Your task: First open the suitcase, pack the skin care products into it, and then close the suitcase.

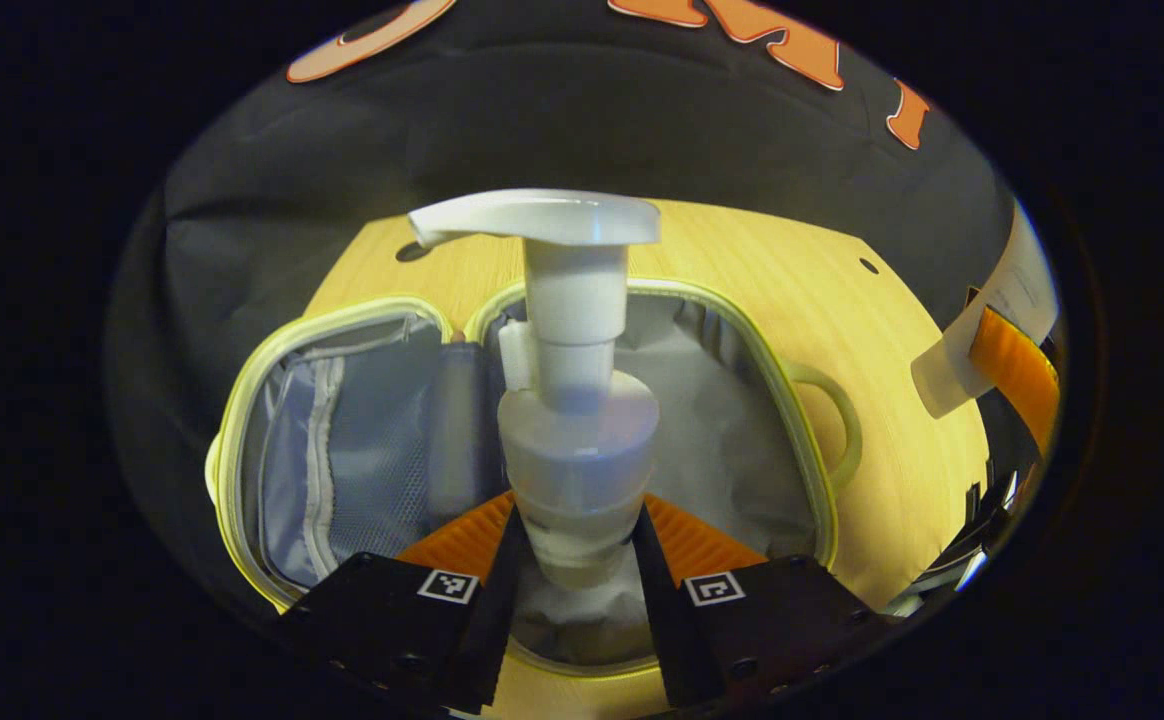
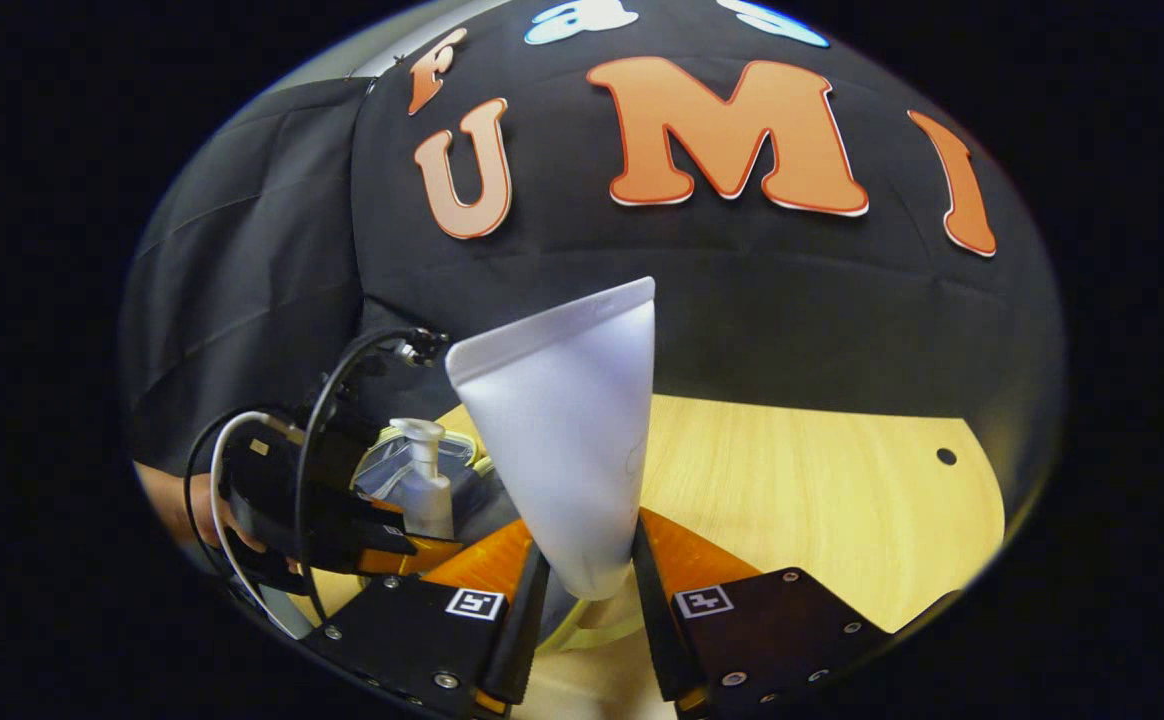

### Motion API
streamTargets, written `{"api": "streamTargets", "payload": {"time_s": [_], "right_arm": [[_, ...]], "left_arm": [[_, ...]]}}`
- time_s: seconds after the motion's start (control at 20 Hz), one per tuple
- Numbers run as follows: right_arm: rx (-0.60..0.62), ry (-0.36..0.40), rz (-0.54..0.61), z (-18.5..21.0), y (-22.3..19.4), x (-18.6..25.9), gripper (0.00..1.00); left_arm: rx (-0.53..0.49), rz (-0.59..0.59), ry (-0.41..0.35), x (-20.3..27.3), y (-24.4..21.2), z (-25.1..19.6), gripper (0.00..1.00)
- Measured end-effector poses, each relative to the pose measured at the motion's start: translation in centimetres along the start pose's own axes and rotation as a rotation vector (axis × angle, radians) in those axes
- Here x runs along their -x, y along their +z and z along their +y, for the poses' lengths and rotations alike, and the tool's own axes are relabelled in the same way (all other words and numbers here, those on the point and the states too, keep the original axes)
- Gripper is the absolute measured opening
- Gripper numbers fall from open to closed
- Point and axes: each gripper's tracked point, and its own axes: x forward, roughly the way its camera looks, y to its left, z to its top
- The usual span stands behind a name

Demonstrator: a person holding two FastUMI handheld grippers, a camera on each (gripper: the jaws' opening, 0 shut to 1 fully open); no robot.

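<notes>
Gripping a white pump bottle (image 1: pixel 576 400) between both fingers, the left gripper (image 1: pixel 573 560) holds it upright above an open suitcase (image 1: pixel 802 440) that lies flat on a pale wooden table (image 1: pixel 822 290) — the bottle's long spout points to the left of the left gripper view, its frosted body pinched low down. The suitcase, edged in yellow-green piping, is spread in two halves: a mesh zip pocket (image 1: pixel 342 450) lines the half on the left of that view, grey fabric lines the half directly beneath the bottle, and a loop handle (image 1: pixel 837 425) juts from the outer rim on the right. In the right gripper view, the right gripper (image 2: pixel 587 585) is clamped on the narrow end of a white squeeze tube (image 2: pixel 567 440), the tube's flat crimped end flaring upward against the booth's black wall. That tube is held over the table — just beside the suitcase, whose rim shows between the fingers. To the left in the same view, the left gripper (image 2: pixel 412 550), trailing black and white cables (image 2: pixel 217 470), carries the pump bottle (image 2: pixel 424 480) over the case, with part of a hand (image 2: pixel 177 510) behind it.
</notes>
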Motion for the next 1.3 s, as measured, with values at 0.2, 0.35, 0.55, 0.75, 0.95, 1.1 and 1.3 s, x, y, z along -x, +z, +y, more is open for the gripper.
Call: {"api": "streamTargets", "payload": {"time_s": [0.2, 0.35, 0.55, 0.75, 0.95, 1.1, 1.3], "right_arm": [[-0.016, -0.008, 0.059, 1.0, -1.5, -1.2, 0.48], [-0.038, -0.023, 0.103, 1.1, -2.6, -1.8, 0.48], [-0.05, -0.039, 0.148, 1.2, -3.6, -2.7, 0.48], [-0.065, -0.033, 0.2, 1.3, -4.9, -3.4, 0.48], [-0.09, -0.011, 0.26, 1.8, -6.3, -4.4, 0.48], [-0.117, 0.021, 0.314, 2.9, -7.8, -4.7, 0.48], [-0.118, 0.037, 0.405, 4.3, -10.4, -5.7, 0.48]], "left_arm": [[0.015, 0.105, -0.031, -1.8, -1.2, 0.0, 0.6], [0.029, 0.139, -0.021, -3.3, -1.2, -0.4, 0.6], [0.08, 0.136, -0.031, -4.3, -1.6, -1.0, 0.61], [0.078, 0.041, -0.059, -2.3, -0.1, -0.5, 0.63], [0.084, -0.09, -0.031, 1.7, 2.0, 1.7, 0.73], [0.103, -0.18, 0.063, 4.5, 3.5, 5.6, 0.77], [0.192, -0.253, 0.157, 9.0, 4.2, 12.3, 0.77]]}}
